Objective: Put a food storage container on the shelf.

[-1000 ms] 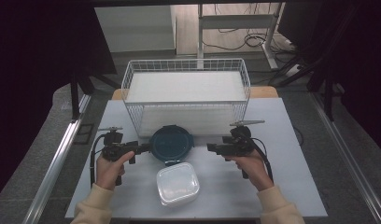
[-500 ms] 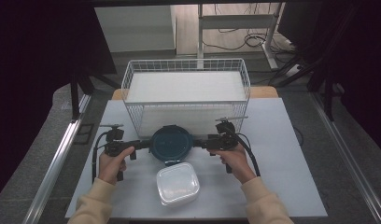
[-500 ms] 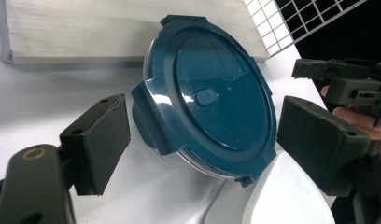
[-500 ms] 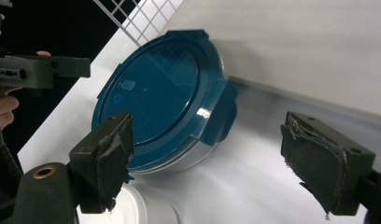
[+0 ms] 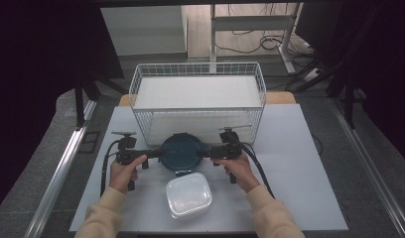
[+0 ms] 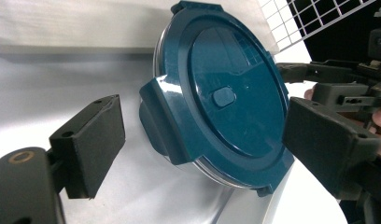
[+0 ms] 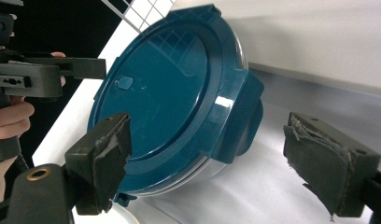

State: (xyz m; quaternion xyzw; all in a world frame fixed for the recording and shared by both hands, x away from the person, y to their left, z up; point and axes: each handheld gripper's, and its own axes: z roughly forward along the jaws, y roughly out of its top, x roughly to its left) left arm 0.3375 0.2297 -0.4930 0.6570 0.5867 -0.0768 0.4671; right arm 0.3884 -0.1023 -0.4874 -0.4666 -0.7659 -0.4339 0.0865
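Teal-lidded round container [image 5: 181,152] sits on the table [image 5: 300,168], just in front of the wire basket [image 5: 198,89] and right behind the white square container [image 5: 188,195]. Left gripper [image 5: 152,154] and right gripper [image 5: 204,153] flank it from either side, both spread wide, holding nothing, each straddling a lid clasp [image 6: 163,121]. Risky spot, I'd say: squeeze unevenly and the container could skid toward the basket or tip. Pinch only the clasp [image 7: 237,116] and the lid may pop loose. The right gripper's frayed pad [image 7: 319,163] could slip on that glossy plastic.
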